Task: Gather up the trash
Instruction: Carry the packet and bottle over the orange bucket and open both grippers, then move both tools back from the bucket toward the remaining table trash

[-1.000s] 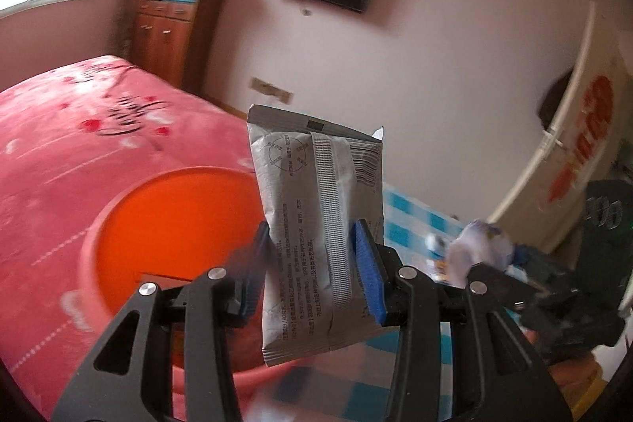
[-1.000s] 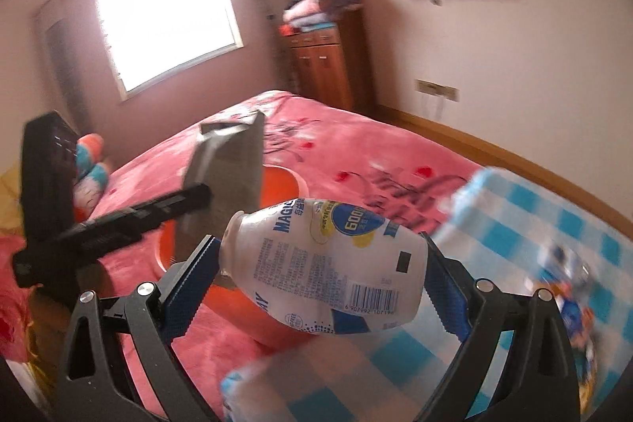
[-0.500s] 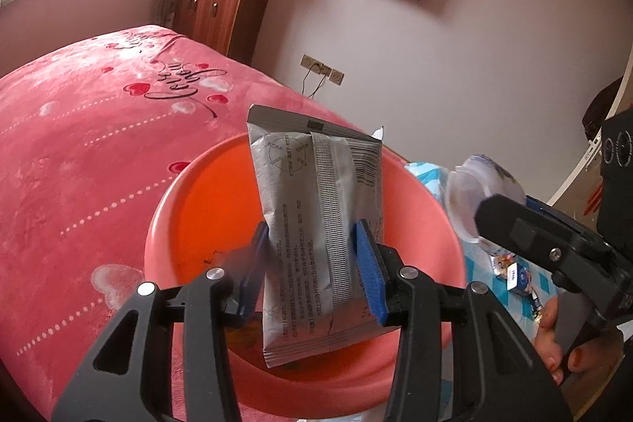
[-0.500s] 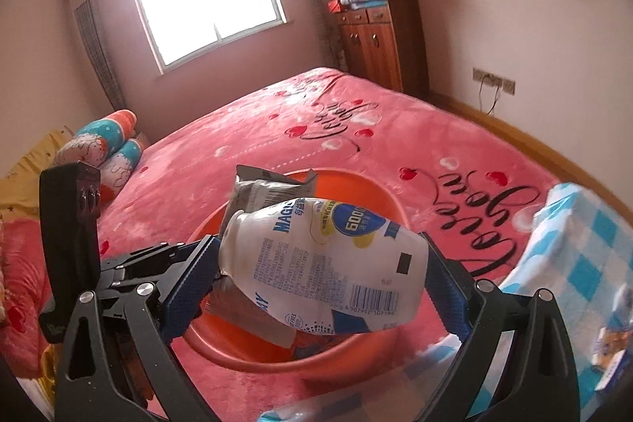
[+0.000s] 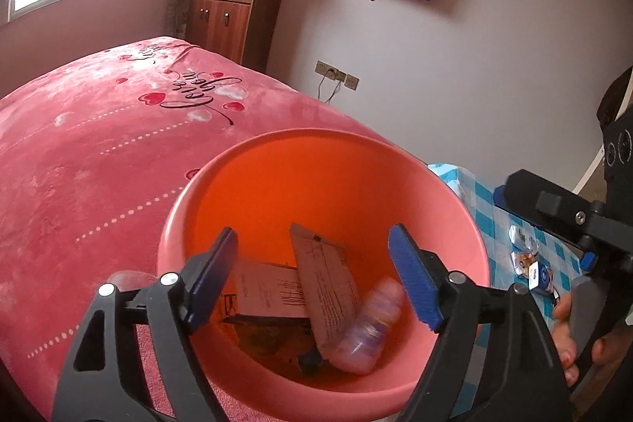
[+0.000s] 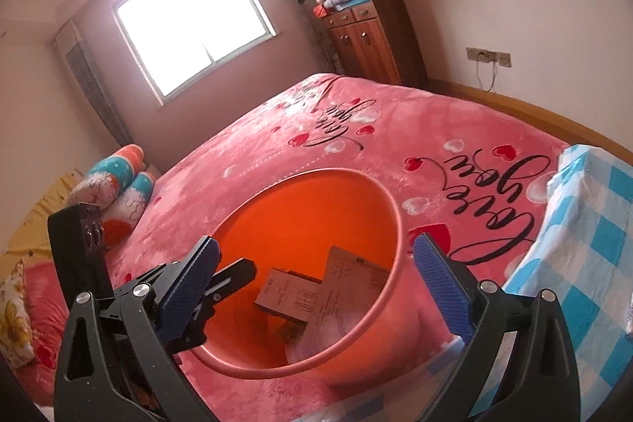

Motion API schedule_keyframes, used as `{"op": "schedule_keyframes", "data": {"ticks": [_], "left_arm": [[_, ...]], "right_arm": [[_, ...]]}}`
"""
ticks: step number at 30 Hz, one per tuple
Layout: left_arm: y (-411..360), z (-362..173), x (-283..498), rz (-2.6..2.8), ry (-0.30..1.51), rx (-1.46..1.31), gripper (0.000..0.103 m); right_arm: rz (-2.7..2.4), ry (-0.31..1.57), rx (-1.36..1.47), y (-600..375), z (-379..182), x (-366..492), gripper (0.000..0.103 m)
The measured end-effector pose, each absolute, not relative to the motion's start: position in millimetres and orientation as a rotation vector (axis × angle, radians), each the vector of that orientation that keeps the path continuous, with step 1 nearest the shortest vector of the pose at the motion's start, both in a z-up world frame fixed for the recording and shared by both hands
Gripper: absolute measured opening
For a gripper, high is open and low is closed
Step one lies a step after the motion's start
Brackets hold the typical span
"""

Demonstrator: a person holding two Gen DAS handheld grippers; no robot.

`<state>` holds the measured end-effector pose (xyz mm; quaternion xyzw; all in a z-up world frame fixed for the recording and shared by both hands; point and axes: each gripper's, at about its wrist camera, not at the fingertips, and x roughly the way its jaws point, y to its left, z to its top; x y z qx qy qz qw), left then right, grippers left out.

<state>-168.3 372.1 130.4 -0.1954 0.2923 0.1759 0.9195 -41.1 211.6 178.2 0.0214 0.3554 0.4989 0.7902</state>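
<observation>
An orange basin (image 5: 316,137) stands on the pink bed. A grey packet (image 5: 324,287), a cardboard box (image 5: 265,291) and a blurred white bottle (image 5: 372,331) lie inside it. My left gripper (image 5: 312,240) hangs over the basin; its jaws are opening and nothing is between them. The right wrist view shows my right gripper (image 6: 316,244) open and empty above the basin (image 6: 399,224), with the box (image 6: 289,293) and packet (image 6: 348,275) below. The left gripper's fingers (image 6: 233,275) reach in from the left there. A hand holds the right gripper's body (image 5: 554,204) at the right.
A blue-checked cloth (image 5: 482,192) covers a surface right of the basin, with small wrappers (image 5: 526,251) on it. Pillows (image 6: 114,184) lie at the bed's far left. A wooden cabinet (image 5: 233,18) stands against the back wall.
Both grippers came in over the basin and opened. The grey packet left the left jaws and the white bottle left the right jaws; both now lie in the basin.
</observation>
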Motion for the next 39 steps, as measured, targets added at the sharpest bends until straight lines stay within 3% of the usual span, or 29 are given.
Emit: {"op": "schedule_keyframes", "data": {"ticks": [11,39], "left_arm": [[359,139,-174,0.337,0.515,-0.354,0.087],[276,162,-172,0.194,0.491,-0.193,0.089]], "right_arm": [[0.924,0.724,0.029,169,166,-58,0.097],[0.667,0.702,0.104,35,119,-106,0.097]]}}
